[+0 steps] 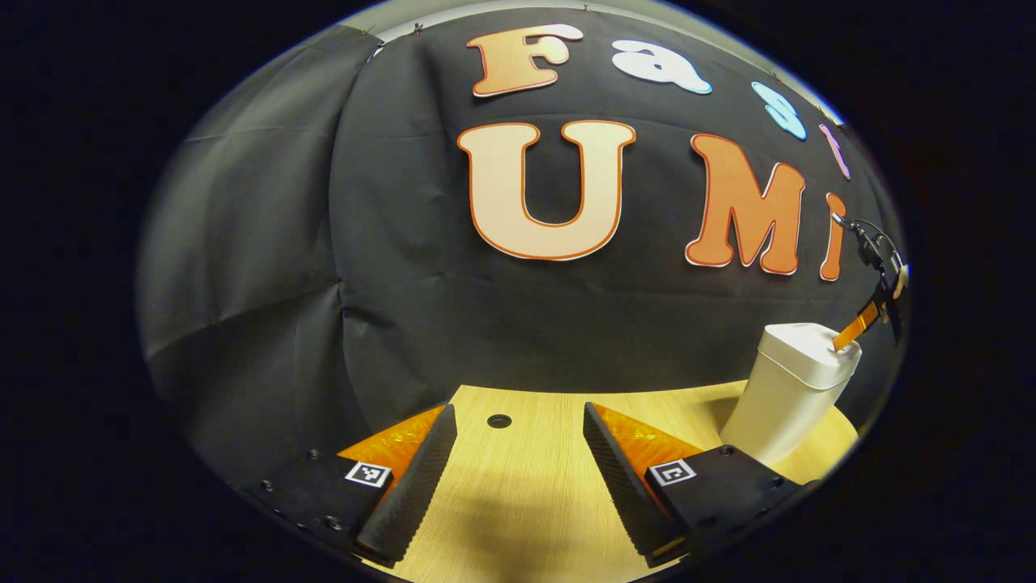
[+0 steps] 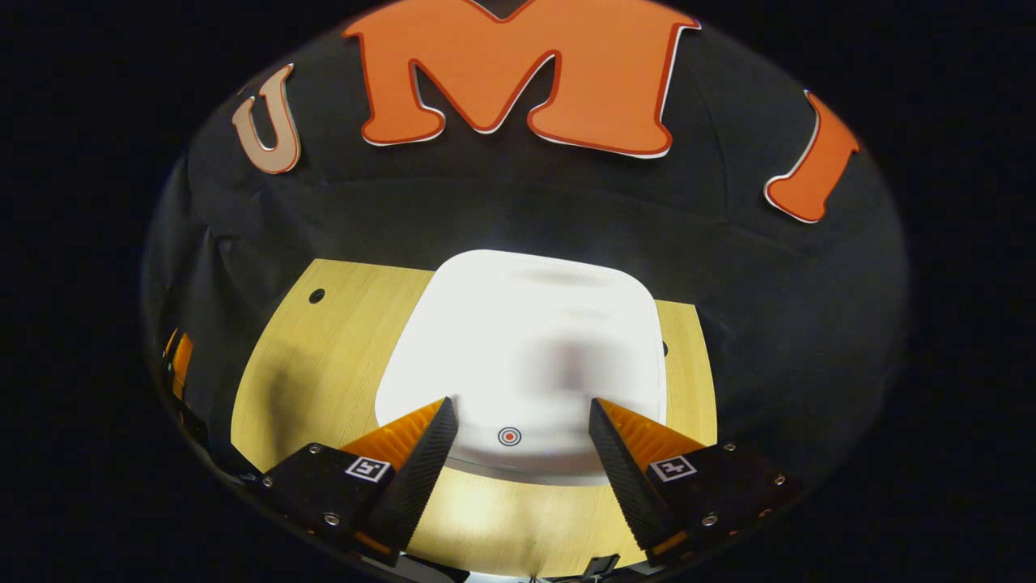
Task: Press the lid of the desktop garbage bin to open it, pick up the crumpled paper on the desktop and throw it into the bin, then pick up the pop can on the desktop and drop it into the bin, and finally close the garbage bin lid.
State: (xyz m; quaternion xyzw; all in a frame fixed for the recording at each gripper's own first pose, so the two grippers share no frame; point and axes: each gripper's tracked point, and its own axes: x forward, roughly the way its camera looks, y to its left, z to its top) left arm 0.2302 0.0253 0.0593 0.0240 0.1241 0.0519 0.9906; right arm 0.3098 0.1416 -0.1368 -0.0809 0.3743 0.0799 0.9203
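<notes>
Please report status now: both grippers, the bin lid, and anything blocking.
Left gripper open, empty. Right gripper open at the lid of the bin. Lid shut. No obstruction seen.

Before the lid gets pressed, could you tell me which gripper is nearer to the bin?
Right. The right gripper hangs open directly above the bin, by its lid. The left gripper, also open, is farther off over the table, the bin off to its right.

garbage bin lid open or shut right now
Shut. In the left gripper view the lid sits flat on the upright garbage bin, no gap; the right gripper, open, hovers over it.
</notes>
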